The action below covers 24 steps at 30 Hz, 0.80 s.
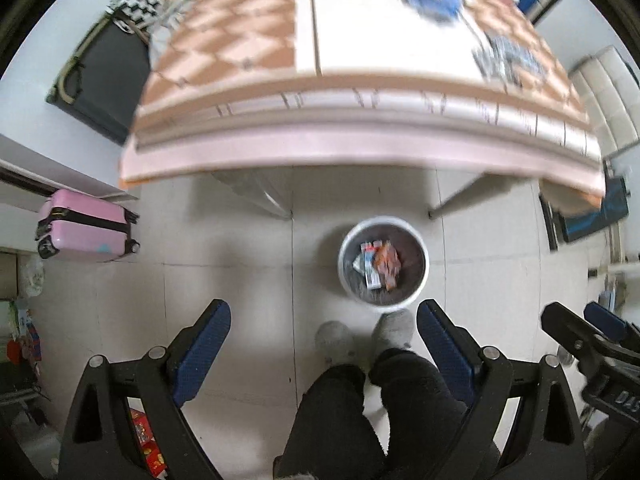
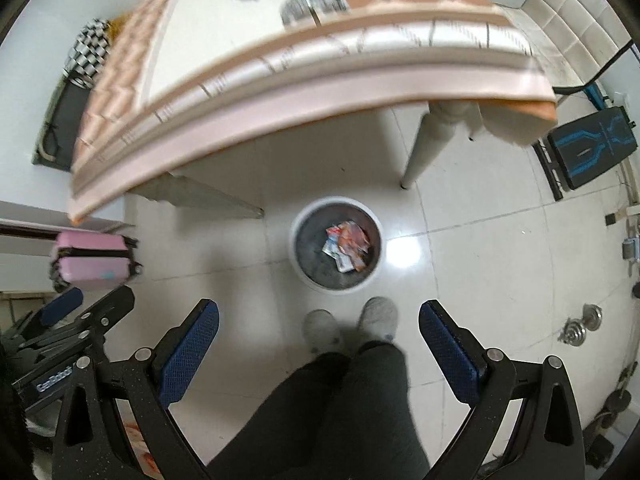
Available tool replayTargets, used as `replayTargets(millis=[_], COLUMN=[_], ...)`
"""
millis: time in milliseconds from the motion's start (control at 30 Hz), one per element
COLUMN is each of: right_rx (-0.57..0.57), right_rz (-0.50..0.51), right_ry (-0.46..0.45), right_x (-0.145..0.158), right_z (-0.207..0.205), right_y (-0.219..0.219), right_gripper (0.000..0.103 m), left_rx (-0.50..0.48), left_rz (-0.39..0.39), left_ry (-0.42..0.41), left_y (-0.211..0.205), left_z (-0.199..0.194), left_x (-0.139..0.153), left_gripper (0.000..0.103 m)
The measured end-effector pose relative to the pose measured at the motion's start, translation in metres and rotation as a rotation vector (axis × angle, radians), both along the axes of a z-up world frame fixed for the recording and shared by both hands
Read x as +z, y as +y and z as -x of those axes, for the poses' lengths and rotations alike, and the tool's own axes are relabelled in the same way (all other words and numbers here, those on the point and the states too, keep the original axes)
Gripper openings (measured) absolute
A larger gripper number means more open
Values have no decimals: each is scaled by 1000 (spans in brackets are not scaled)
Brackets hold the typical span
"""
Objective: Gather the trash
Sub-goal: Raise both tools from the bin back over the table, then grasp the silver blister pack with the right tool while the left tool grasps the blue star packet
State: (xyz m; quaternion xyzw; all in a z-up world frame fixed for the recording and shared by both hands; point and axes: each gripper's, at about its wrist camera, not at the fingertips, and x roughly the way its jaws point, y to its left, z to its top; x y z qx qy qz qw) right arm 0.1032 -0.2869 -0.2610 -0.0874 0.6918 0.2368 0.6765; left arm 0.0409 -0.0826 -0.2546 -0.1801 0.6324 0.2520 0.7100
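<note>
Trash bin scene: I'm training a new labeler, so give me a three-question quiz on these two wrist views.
1. True or false: the bin already holds wrappers.
2. Where does the bin stand?
A. on the table
B. on the floor ahead of the person's feet
C. beside the pink suitcase
3. Fill in: both the left claw and the right claw are ____ and hold nothing.

Key: 1 true; 2 B; 3 open.

Pink suitcase (image 1: 86,226) on pale floor tiles (image 2: 480,264), perhaps dumbbell weights (image 2: 582,326) nearby.
</note>
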Motion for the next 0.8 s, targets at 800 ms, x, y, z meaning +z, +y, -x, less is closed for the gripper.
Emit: replayTargets(millis=[800], right_rx=[945], right_rz=[281], right_ry=[-30], right_x=[-70], right_z=[-307], right_y=[187], right_gripper=[101], left_rx=[331], left_rz=[-77], left_ry=[135], left_y=[79], left_z=[-219], left_x=[-48], left_gripper=[95])
